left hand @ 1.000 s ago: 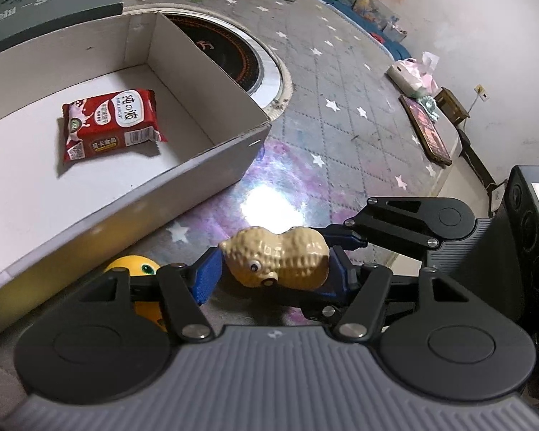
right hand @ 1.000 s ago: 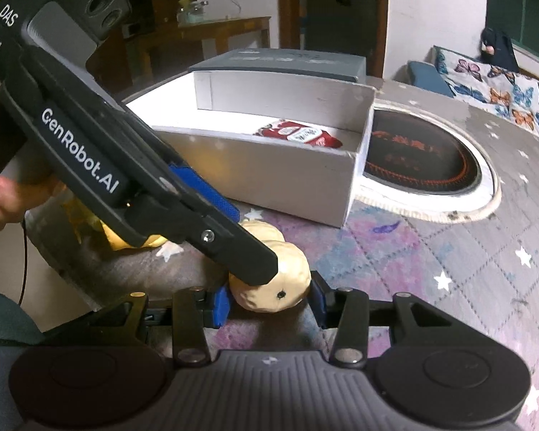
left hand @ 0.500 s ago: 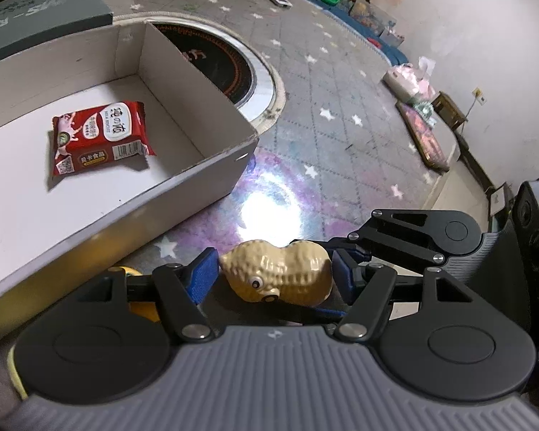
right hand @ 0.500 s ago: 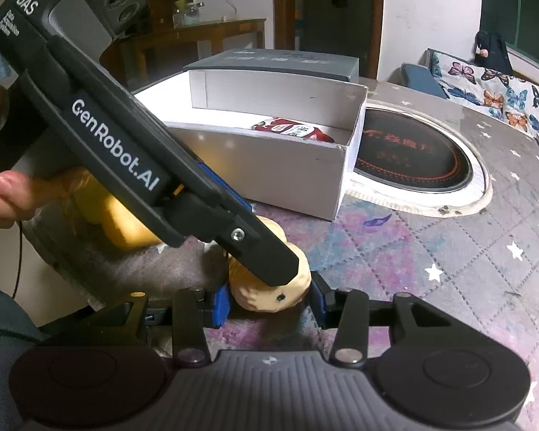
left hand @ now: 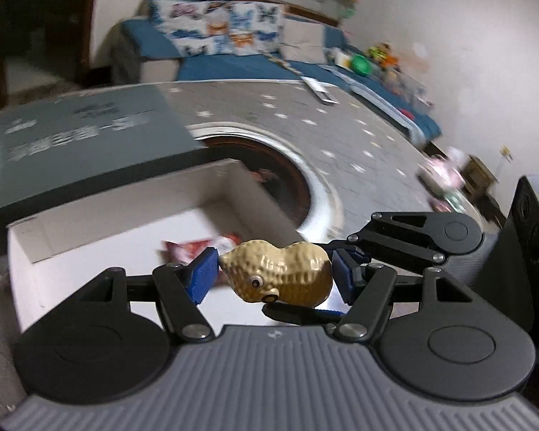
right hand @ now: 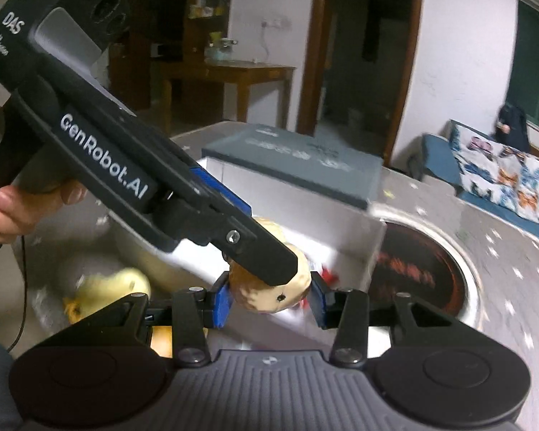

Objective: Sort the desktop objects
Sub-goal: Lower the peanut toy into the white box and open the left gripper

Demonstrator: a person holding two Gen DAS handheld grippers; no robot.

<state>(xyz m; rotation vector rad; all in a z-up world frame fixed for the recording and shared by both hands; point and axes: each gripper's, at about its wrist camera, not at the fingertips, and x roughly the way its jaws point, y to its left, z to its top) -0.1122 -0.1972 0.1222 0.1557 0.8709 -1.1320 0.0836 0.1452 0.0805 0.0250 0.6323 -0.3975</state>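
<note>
Both the left tongs [left hand: 275, 277] and right tongs [right hand: 269, 300] pinch the peanut toy [left hand: 280, 273], lying crosswise between the left pads, eye toward the camera; the blurred red packet [left hand: 201, 248] sits half-hidden behind.

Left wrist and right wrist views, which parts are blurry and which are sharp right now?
Left wrist view: the peanut toy and left gripper are sharp, the white box and table smeared. Right wrist view: the same, with the yellow toy blurred.
</note>
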